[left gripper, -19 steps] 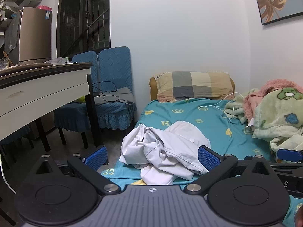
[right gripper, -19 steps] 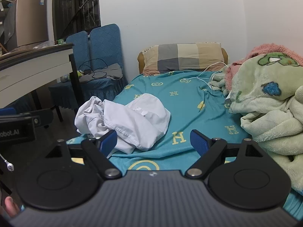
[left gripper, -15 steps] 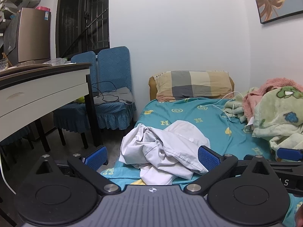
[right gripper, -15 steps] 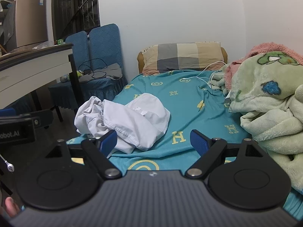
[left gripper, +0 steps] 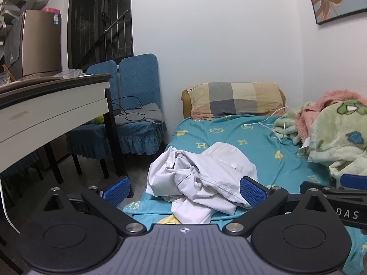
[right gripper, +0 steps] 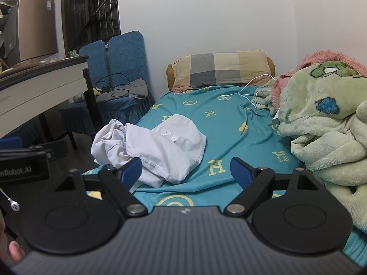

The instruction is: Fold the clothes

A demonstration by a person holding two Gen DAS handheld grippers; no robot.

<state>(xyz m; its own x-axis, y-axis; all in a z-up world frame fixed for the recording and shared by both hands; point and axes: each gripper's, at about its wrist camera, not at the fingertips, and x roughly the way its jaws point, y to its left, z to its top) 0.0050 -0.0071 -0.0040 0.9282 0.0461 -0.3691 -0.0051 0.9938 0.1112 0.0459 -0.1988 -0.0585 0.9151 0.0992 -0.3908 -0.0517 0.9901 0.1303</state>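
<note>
A home bedroom: a bed (left gripper: 229, 137) with a pillow (left gripper: 236, 98), blankets (right gripper: 325, 119) and a desk (left gripper: 45, 105).

A shirt (left gripper: 201, 178) lies bunched on the bed (left gripper: 240, 137) at its near left edge. The pillow (left gripper: 236, 99) rests at the far end against the wall. A blanket (right gripper: 325, 123) is heaped along the right side, with a cable (right gripper: 247, 87) running from it onto the sheet before the pillow. Left of the bed stand two chairs (left gripper: 137, 105), and a table (left gripper: 45, 105) is nearer and further left. The left gripper (left gripper: 183, 191) frames the shirt, apart from it; the right gripper (right gripper: 185, 170) hangs just right of it.
</note>
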